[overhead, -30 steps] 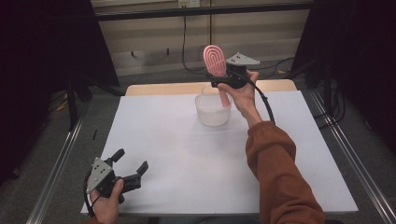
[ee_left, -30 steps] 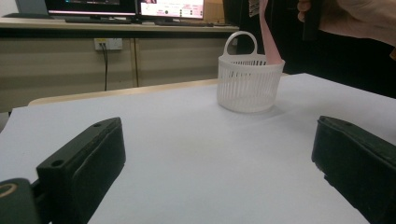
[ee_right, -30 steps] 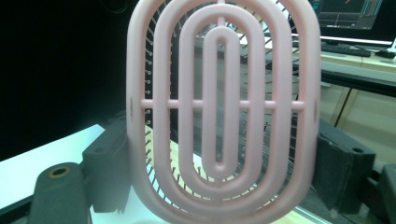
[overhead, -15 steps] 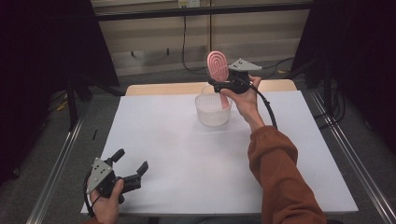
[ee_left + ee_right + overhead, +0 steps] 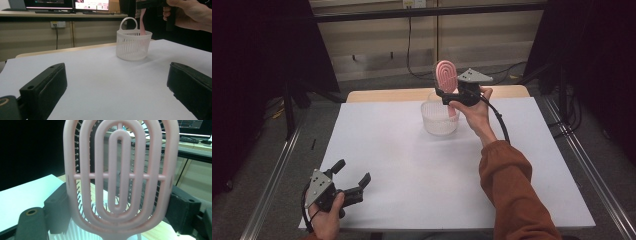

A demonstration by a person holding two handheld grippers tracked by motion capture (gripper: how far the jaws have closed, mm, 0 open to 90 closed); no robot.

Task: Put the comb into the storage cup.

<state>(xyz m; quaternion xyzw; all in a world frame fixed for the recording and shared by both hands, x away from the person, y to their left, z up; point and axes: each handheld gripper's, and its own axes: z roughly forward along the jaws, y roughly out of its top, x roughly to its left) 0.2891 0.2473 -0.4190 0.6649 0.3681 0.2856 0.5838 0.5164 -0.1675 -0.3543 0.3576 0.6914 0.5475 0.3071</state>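
No readable writing or brand on anything; monitors at the back of the left gripper view are lit but their text is too small to read.

Right gripper: jaws clamped on the pink brush, one per side of the head's lower part. Brush upright, head above the gripper, handle pointing down into the white basket. In the left gripper view the handle dips inside the basket rim. Can't tell if it touches the bottom. Right gripper view: vented oval head, bristles visible through the slots on the far side.

Left gripper: jaws wide apart, nothing between them, resting at the near-left corner of the table, well apart from the basket.

Basket: slatted wall, loop handle, far-centre of the white tabletop. Nothing between left gripper and basket.

Count: one brush, one basket, two grippers, two monitors. A cable trails from the right gripper along the forearm; wall outlet behind.
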